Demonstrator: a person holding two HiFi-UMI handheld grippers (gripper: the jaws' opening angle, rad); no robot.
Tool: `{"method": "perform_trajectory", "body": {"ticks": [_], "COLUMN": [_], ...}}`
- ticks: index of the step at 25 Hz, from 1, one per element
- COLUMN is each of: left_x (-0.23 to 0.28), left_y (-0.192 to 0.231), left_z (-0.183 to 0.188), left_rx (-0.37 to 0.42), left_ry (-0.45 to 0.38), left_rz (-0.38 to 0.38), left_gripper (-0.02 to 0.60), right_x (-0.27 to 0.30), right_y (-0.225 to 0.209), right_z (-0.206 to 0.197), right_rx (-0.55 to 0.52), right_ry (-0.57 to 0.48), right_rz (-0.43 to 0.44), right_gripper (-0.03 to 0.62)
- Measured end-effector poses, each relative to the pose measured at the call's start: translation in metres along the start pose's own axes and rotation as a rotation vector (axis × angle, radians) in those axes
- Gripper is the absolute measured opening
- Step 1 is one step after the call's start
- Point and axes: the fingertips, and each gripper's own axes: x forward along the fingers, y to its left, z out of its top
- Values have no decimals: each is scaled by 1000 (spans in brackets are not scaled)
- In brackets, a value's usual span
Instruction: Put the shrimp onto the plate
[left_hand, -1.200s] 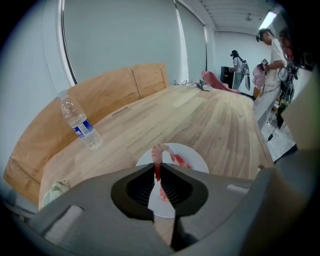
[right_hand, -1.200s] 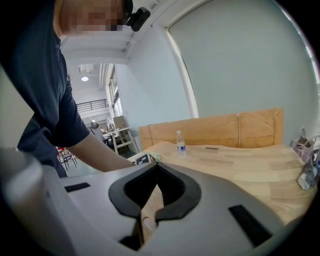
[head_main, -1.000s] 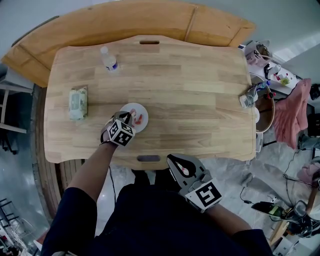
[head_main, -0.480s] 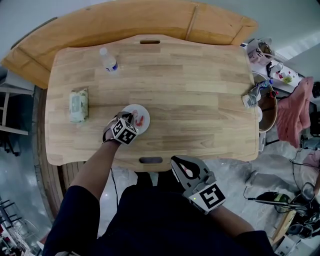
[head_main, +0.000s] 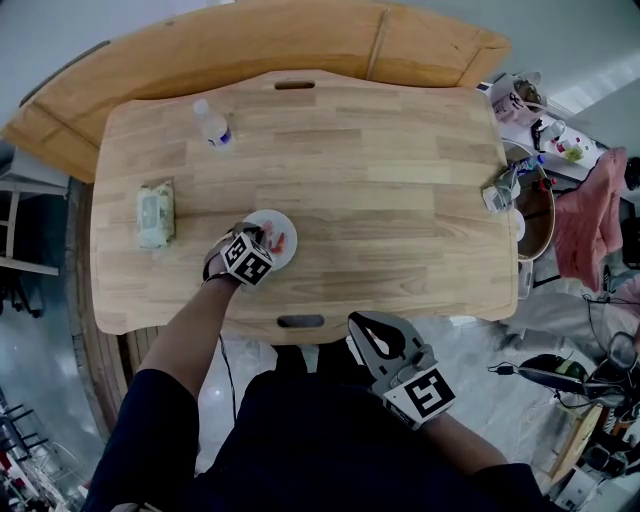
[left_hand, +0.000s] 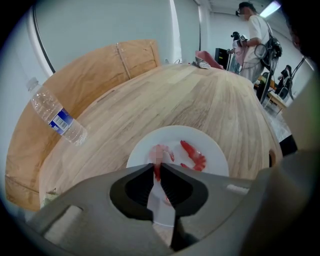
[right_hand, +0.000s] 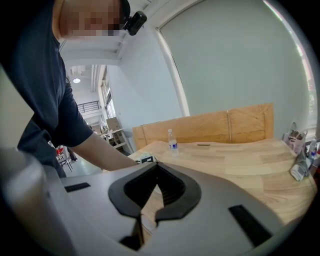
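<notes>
Shrimp (left_hand: 160, 152) gripped by fingers of left gripper (left_hand: 156, 167) over plate (left_hand: 170, 135); right gripper (right_hand: 156, 165) fingers clenched, empty.

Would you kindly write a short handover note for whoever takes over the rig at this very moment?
Left gripper: shut on the tail end of a pale pink shrimp, held over the white plate.
Right gripper: jaws together, empty, held off the near edge of the wooden table.
Done: one red shrimp lies on the plate.
Left: set the pale pink shrimp down on the plate and open the jaws. Whether it already touches the plate cannot be told.
</notes>
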Motion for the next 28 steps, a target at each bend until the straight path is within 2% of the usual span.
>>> {"method": "perform_trajectory", "body": {"ticks": [16, 24, 28], "left_x": [-2, -18, -40], "left_y": [-2, 5, 1], "left_z": [0, 7, 14], "left_rx": [28, -7, -90], "left_ry": [67, 18, -52], "left_rz": [-31, 0, 3], "left_gripper": [49, 63, 63], "right_x": [-15, -23, -23], "right_y": [-3, 3, 13], "right_z": [0, 2, 10], "right_rx": [-6, -23, -38], "right_ry": [-11, -19, -47], "right_rz": [-29, -21, -6], "right_gripper": [11, 11, 11]}}
